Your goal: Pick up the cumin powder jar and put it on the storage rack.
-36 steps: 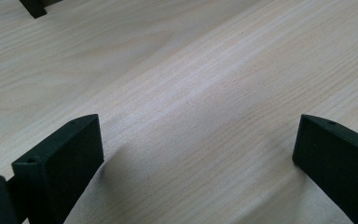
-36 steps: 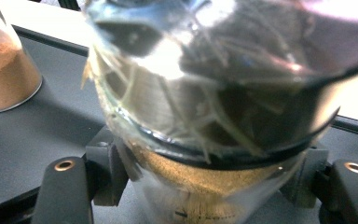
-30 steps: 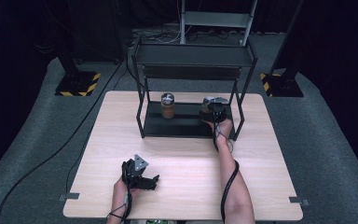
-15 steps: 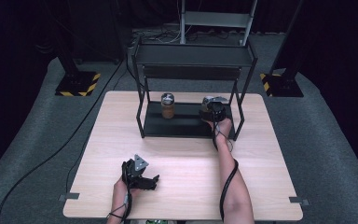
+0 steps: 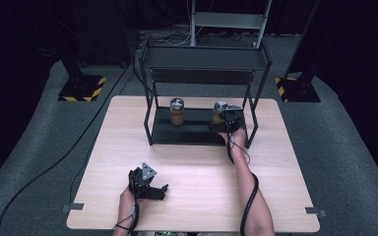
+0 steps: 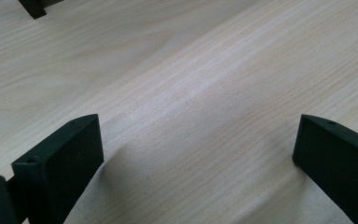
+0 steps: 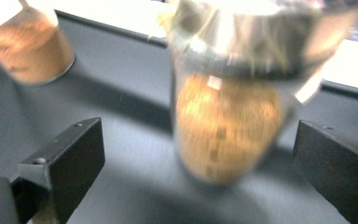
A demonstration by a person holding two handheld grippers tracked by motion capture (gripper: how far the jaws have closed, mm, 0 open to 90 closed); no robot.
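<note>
Standing on the bottom shelf of the black metal rack (image 5: 152,118), toward its right end, a spice jar (image 7: 226,112) with a silver lid and brown contents is seen between the jaws of the right gripper (image 5: 228,118). In the right gripper view the jaws are spread wide at either side of the jar, clear gaps are left between pads and glass, and nothing is pressed; they have just been opening. The jar is blurred there, upright as far as can be told, and its label cannot be read. A second jar (image 5: 177,111) with similar brown contents is placed on the same shelf, at about nine o'clock from the first, well apart from it; in the right gripper view it is found at the upper left corner. In the high view the rack is set on the far half of the pale wooden table (image 5: 285,162), at twelve o'clock from the person. The left gripper (image 5: 150,187) is held low over the near table edge, at roughly seven o'clock from the rack; its jaws are spread apart over bare wood grain, with nothing between them.
</note>
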